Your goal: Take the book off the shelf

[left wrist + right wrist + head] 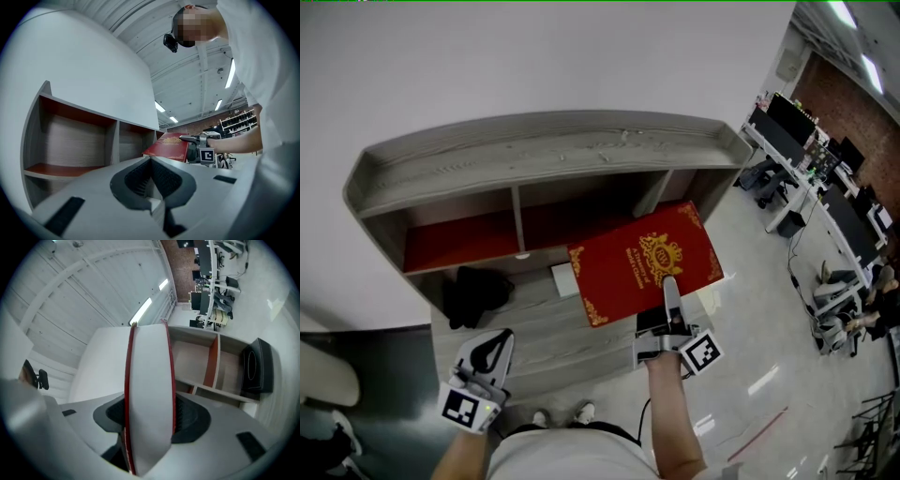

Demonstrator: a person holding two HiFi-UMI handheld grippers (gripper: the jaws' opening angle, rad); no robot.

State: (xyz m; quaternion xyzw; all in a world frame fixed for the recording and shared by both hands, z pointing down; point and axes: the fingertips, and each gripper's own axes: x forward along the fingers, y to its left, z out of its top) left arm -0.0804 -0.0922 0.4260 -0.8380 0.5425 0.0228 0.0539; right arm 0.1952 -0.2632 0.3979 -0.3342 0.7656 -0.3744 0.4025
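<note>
I have the book (645, 261) in the right gripper (668, 283). In the right gripper view its jaws are clenched on the book (149, 404), 1 pad against each red cover, with the white block of pages facing the camera edge-on.

It is a hardback with a deep red cover. A gold crest sits in the middle, with a few lines of gold lettering too small for me to read, and there are gold ornaments at the corners.

From the head view the front cover faces up at me. The long axis runs from lower left to upper right, roughly along the front of the shelf (534, 150). I am gripping it at the middle of the near long edge, so the far long edge points toward the shelf. In the left gripper view the book (168, 146) lies close to flat and is held out in front of the shelf's right part.

The shelf is grey wood. Upright dividers split its upper row into compartments, and at least 2 of them have red floors. On the lower board a black object (478, 292) sits at the left, and a small white box (563, 279) lies just beside the book's left corner.

The left gripper (492, 352) hangs low at my left, well apart from the book. Its jaws are pressed together with nothing between them.
</note>
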